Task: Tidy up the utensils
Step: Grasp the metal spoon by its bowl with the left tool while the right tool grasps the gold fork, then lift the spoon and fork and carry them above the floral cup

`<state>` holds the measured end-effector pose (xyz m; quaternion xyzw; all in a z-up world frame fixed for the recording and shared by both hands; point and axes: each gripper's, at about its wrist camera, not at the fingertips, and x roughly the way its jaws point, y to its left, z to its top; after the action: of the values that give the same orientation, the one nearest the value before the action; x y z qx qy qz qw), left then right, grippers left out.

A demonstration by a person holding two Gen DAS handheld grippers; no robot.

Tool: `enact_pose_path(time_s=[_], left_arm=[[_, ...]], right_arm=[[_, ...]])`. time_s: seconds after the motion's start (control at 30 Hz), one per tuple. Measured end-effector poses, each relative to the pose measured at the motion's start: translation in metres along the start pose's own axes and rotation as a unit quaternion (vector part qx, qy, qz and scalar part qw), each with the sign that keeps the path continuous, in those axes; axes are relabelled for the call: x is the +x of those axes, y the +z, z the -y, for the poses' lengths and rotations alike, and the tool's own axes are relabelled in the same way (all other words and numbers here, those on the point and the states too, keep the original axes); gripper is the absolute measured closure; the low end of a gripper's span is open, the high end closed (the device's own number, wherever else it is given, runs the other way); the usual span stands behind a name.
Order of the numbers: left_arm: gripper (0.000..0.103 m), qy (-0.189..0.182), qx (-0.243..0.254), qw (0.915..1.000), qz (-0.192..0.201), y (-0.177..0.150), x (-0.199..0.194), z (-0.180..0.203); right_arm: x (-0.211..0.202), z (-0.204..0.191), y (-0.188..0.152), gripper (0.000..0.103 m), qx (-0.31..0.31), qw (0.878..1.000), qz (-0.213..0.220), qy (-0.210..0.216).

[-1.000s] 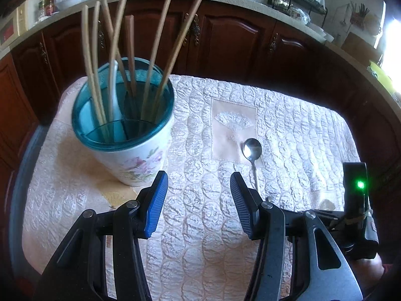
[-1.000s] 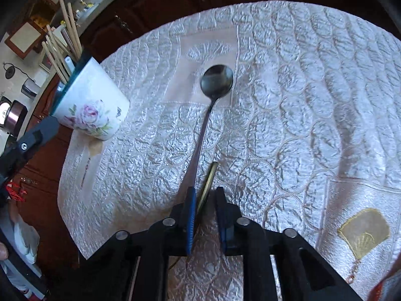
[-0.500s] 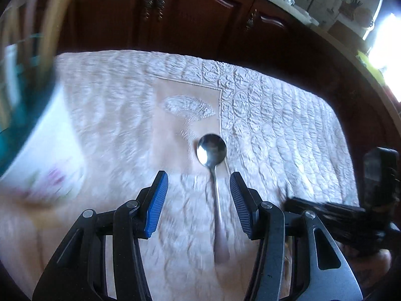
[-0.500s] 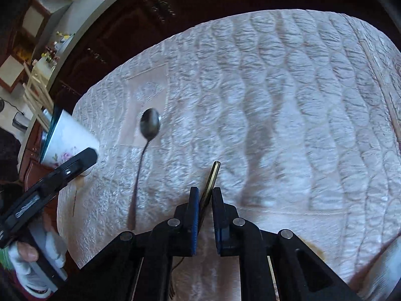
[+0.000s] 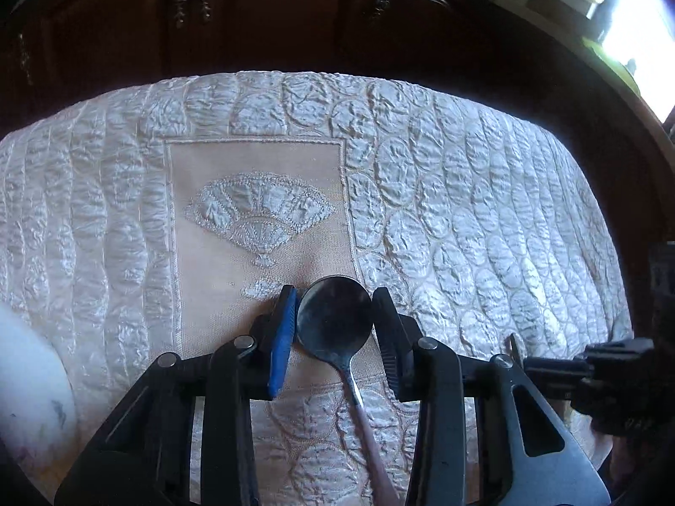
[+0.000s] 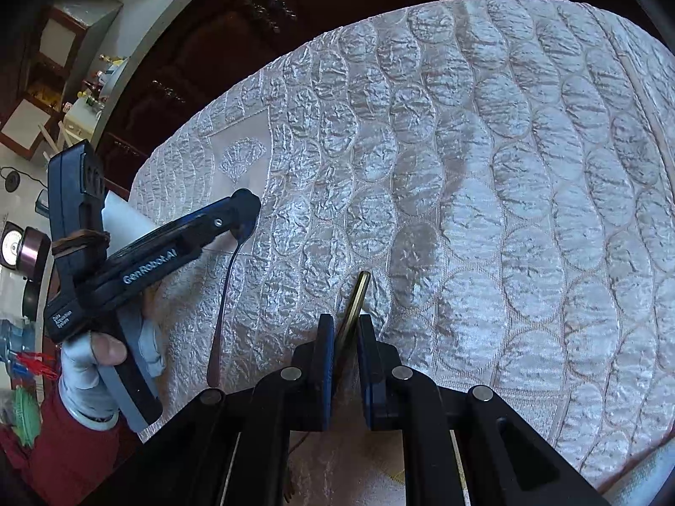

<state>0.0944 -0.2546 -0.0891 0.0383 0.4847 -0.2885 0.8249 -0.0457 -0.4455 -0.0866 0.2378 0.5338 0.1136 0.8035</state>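
Steel, thin and polished — the spoon [image 5: 335, 324] lies flat on the quilted cloth [image 5: 464, 219] with its bowl up, right at the lower edge of the plain embroidered panel, handle trailing back toward me. My left gripper [image 5: 333, 329] is down on the cloth with its jaws at middling width, one pad on either side of the bowl; they look close to the rim or just touching it, and I can't tell whether they have bitten yet. I judge the spoon light and rigid, so weight is no worry, but a round, glossy bowl is a poor thing to pinch — the pads meet a curved edge and it may squirt forward or pivot. The neck or the flat handle would give a truer hold. The puffy cloth gives a little under the fingertips, which should help them get beneath the metal. My right gripper [image 6: 346, 337] hovers over the cloth to the right of the spoon, jaws narrow and clamped on a slim brass-coloured utensil [image 6: 358, 295] that juts out forward. A white holder [image 5: 29, 396] sits at the left edge of the left view.
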Motion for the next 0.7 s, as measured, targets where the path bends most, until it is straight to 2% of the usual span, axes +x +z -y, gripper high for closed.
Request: enact_pose_path(time_s=[0.03, 0.1, 0.23, 0.37, 0.4, 0.43, 0.5, 0.57, 0.6, 0.63, 0.7], left_arm=[[0.092, -0.003, 0.001, 1.0, -0.002, 0.0, -0.001, 0.0], [0.096, -0.008, -0.004, 0.9999, -0.004, -0.001, -0.004, -0.002], [0.097, 0.001, -0.007, 0.9999, -0.013, -0.016, -0.019, -0.003], [0.096, -0.009, -0.02, 0.9995, -0.024, -0.021, -0.025, -0.007], [0.095, -0.013, -0.021, 0.9993, -0.028, -0.019, -0.023, -0.007], [0.087, -0.014, -0.022, 0.9992, -0.03, -0.018, -0.022, -0.008], [0.079, -0.017, -0.024, 0.999, -0.033, -0.015, -0.016, -0.008], [0.079, -0.013, -0.025, 0.9992, -0.029, -0.012, -0.012, -0.004], [0.08, -0.013, -0.025, 0.9993, -0.026, -0.011, -0.01, -0.002], [0.09, -0.012, -0.024, 0.9994, -0.024, -0.011, -0.009, -0.002], [0.096, -0.012, -0.017, 0.9996, -0.021, -0.013, -0.013, -0.001]], right_arm=[[0.0, 0.0, 0.002, 0.094, -0.002, 1.0, -0.001, 0.0], [0.004, -0.002, 0.005, 0.094, -0.005, 1.0, -0.002, -0.001], [0.008, -0.014, 0.011, 0.094, -0.014, 1.0, -0.001, -0.005], [0.015, -0.023, 0.014, 0.094, -0.023, 1.0, -0.008, -0.017], [0.017, -0.025, 0.016, 0.093, -0.026, 0.999, -0.01, -0.02], [0.018, -0.028, 0.018, 0.093, -0.028, 0.999, -0.014, -0.024], [0.025, -0.034, 0.025, 0.093, -0.031, 0.999, -0.021, -0.033], [0.029, -0.039, 0.029, 0.093, -0.041, 0.998, -0.023, -0.038], [0.031, -0.041, 0.03, 0.093, -0.046, 0.998, -0.021, -0.039], [0.033, -0.044, 0.031, 0.093, -0.053, 0.998, -0.02, -0.04], [0.033, -0.051, 0.032, 0.094, -0.061, 0.997, -0.017, -0.045]])
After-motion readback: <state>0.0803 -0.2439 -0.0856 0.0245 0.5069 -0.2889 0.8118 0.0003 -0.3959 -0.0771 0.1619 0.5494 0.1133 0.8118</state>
